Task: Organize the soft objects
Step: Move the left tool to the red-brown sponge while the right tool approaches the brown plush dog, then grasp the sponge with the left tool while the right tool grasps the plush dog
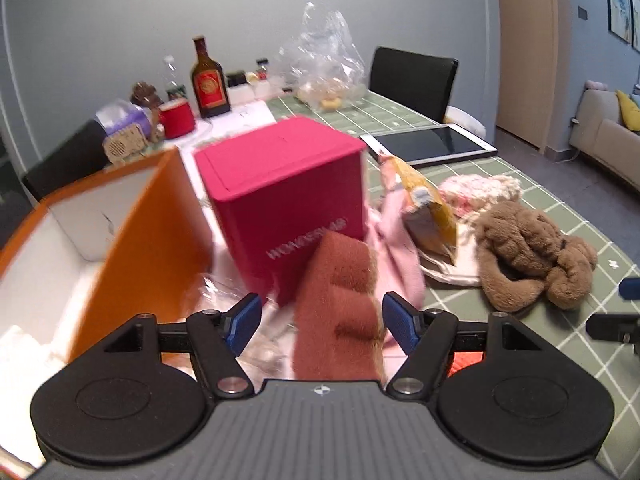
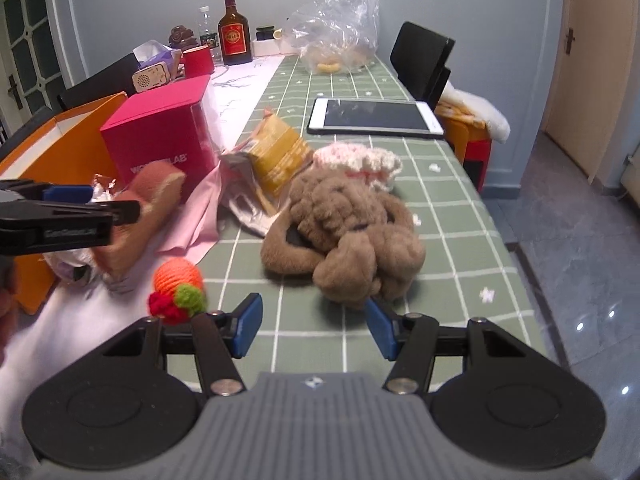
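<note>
My left gripper is open, its blue pads on either side of a reddish-brown plush bread toy without pressing it; the toy also shows in the right wrist view, lying on pink cloth. An open orange box stands at the left. My right gripper is open and empty over the green tablecloth, just before a brown plush toy. A crocheted orange carrot lies to its left. A pink-and-cream knitted item lies behind the plush.
A magenta box stands beside the orange box. A yellow snack bag, a tablet, a clear plastic bag, a bottle and a red cup sit farther back. The table edge runs along the right.
</note>
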### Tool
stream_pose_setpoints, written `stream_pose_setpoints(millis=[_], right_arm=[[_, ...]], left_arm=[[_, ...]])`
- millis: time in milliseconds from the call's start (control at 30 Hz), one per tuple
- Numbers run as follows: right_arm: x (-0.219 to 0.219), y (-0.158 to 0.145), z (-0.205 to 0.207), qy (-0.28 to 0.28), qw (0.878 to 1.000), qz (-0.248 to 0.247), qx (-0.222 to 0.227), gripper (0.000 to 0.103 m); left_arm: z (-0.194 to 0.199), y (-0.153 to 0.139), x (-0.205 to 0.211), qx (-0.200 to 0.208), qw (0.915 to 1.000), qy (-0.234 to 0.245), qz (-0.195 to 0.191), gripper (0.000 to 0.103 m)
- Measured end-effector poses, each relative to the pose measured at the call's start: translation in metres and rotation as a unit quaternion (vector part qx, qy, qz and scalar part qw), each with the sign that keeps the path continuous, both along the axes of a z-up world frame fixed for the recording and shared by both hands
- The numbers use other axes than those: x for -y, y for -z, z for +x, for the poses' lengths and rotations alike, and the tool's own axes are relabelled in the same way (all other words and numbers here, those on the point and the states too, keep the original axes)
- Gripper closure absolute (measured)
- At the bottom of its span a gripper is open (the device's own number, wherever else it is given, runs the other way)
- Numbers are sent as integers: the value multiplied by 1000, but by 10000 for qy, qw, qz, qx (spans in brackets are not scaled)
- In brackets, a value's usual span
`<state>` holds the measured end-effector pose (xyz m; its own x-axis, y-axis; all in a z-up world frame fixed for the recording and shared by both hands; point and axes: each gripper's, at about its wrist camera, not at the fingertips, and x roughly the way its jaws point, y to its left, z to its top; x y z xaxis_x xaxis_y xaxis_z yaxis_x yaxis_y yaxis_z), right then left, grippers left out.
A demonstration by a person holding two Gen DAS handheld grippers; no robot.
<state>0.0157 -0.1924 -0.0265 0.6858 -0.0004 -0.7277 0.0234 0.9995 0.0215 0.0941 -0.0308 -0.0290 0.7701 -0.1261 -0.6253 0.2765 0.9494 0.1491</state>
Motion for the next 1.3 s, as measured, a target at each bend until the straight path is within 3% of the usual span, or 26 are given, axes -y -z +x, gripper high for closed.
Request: stream_pose_setpoints(millis=[300, 333, 400, 567, 600, 667, 700, 767, 833, 1067, 1300], right_arm=[[-4, 4, 31, -150, 9982, -577, 94, 46], [-4, 5, 33, -189, 9977, -636, 97, 46], [-7, 7, 37, -243, 9967, -758, 135, 31], [-9, 7, 40, -279, 9962, -797, 196, 30], [-10, 7, 39, -273, 9964, -777, 212, 30], [-10, 7, 37, -266, 9966, -742, 232, 30], [-10, 8, 37, -264, 9968, -724, 230, 30], [-9, 8, 37, -259, 9970, -702, 214, 30], [-9, 7, 36, -236, 9969, -720, 229, 30], [1, 3, 36, -126, 9964, -794, 279, 30], [0, 7, 43, -166, 9955, -882, 299, 23]], left_arm=[[-7, 4, 4, 90, 9988, 359, 334, 25], [-7, 4, 4, 120, 9988, 323, 355, 25], [-7, 1, 1, 179, 9990, 183, 371, 25], [-7, -7, -9, 328, 9976, -263, 546, 29], [-12, -10, -9, 364, 9982, -227, 414, 29], [-23, -16, -11, 398, 9991, 108, -112, 19], [-27, -15, -6, 411, 9986, 271, -176, 13], [-27, -4, 12, 342, 9977, 501, 299, 16], [-24, 9, 24, 145, 9958, 650, 622, 29], [-23, 21, 21, -323, 9966, 751, 85, 21], [4, 23, 19, -717, 9966, 289, -272, 15]])
